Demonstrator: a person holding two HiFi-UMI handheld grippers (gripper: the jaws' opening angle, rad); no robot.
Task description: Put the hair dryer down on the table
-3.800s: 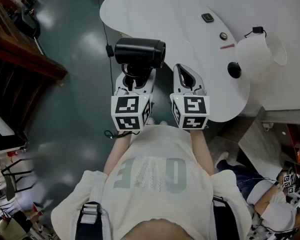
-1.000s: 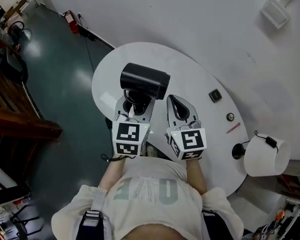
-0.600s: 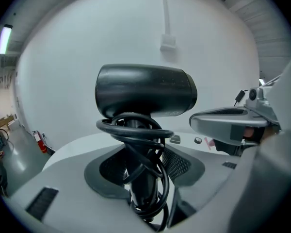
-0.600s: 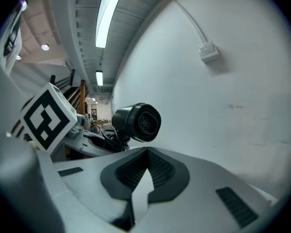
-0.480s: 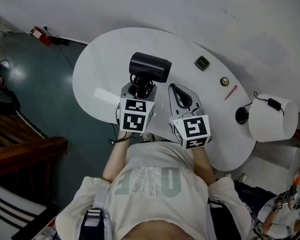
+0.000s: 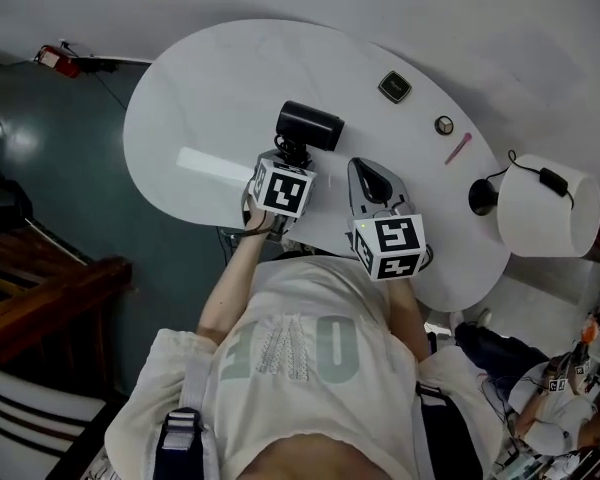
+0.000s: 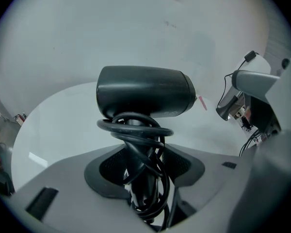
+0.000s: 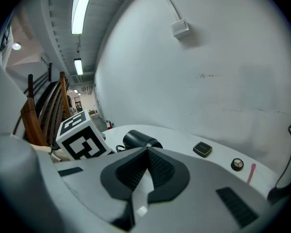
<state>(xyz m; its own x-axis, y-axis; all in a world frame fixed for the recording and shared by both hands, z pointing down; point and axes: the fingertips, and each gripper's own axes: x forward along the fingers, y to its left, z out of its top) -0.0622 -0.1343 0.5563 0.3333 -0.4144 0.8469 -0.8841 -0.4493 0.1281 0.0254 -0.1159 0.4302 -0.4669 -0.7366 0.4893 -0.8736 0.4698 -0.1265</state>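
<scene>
We see L hand-held gripper (image 7: 144,181) clamped on hair dryer (image 7: 145,90) handle, cord (image 7: 136,130) wound round. R hand-held gripper (image 8: 144,171) beside, jaws together, empty. Barrel beyond L jaws, long axis crosswise, over white worktop (image 6: 205,88); contact unclear. We judge L nearer, sets down.

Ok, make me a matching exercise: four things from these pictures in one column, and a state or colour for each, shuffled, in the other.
1. hair dryer
2. left gripper
3. right gripper
4. lamp shade

A. white, at the far right of the head view
B. shut, with nothing in it
C. black, with its cord wound round its handle
D. shut on a handle

Pairs: 1-C, 2-D, 3-B, 4-A
</scene>
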